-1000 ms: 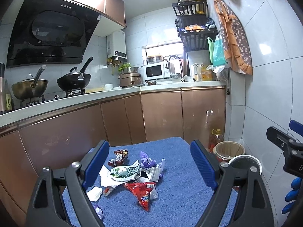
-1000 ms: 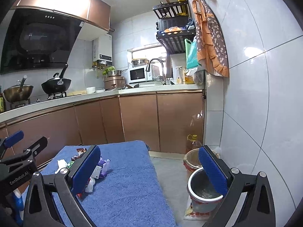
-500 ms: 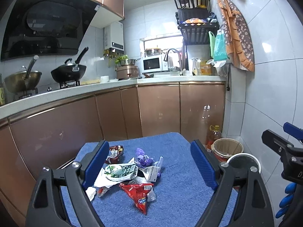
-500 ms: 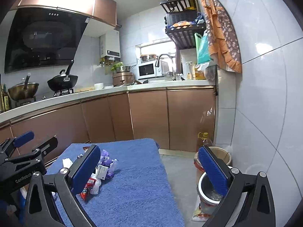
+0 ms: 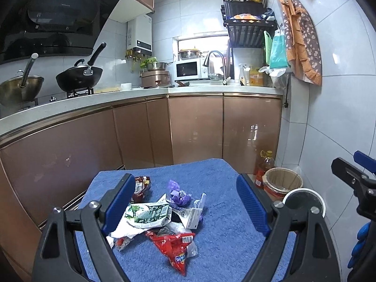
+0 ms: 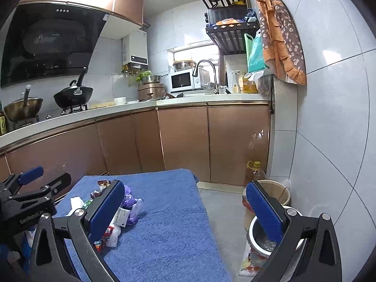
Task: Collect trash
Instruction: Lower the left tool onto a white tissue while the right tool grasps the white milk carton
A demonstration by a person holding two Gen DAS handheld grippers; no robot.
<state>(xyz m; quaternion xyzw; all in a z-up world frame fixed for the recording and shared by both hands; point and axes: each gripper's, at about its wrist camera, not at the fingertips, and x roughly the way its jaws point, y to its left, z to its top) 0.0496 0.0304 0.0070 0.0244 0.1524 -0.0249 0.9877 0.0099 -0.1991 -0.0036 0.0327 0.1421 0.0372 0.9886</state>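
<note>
Both tools wide open, empty.

- 2 tools: left tool, right tool, both with jaws wide apart
- 1 blue towel
- 1 trash pile on the towel: 1 red wrapper, 1 green-white wrapper, 1 purple wrapper; rest too tangled to count
- 2 bins right of the towel: white bin, tan bin
- 1 oil bottle behind the bins
</note>
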